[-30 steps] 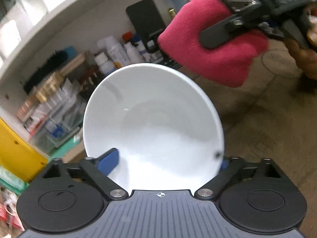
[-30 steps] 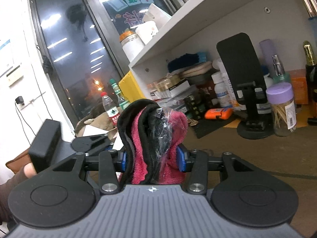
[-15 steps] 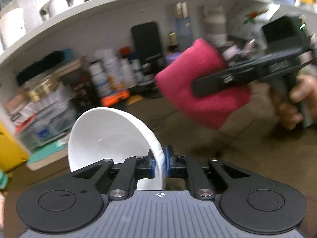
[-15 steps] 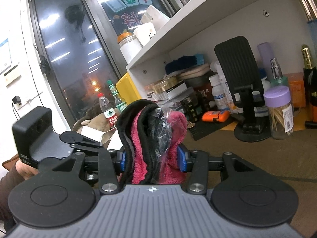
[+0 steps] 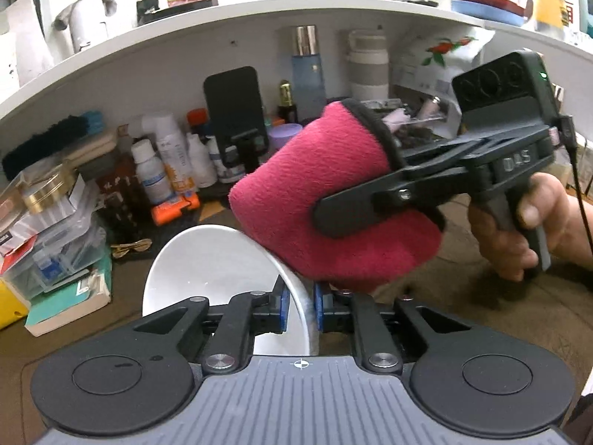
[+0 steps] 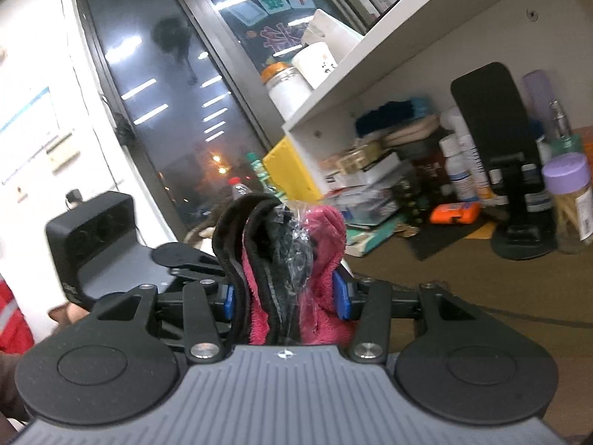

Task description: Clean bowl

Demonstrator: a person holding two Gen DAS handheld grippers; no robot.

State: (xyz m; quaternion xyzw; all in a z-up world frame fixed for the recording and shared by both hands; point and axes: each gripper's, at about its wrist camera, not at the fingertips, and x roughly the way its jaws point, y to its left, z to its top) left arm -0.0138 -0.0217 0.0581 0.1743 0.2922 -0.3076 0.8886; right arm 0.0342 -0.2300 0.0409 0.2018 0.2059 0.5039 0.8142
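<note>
A brown table (image 5: 463, 319) runs under a white shelf (image 5: 259, 26) crowded with bottles (image 5: 163, 159) at 10 o'clock. A second ago the left gripper (image 5: 299, 306) stood wide around the bowl (image 5: 207, 259); now its pads pinch the rim at 6 o'clock, the bowl tipped on edge. At 2 o'clock the right gripper (image 6: 285, 294) clamps the pink cloth (image 5: 326, 200), now just beside the rim. Wiping can likely begin.
</note>
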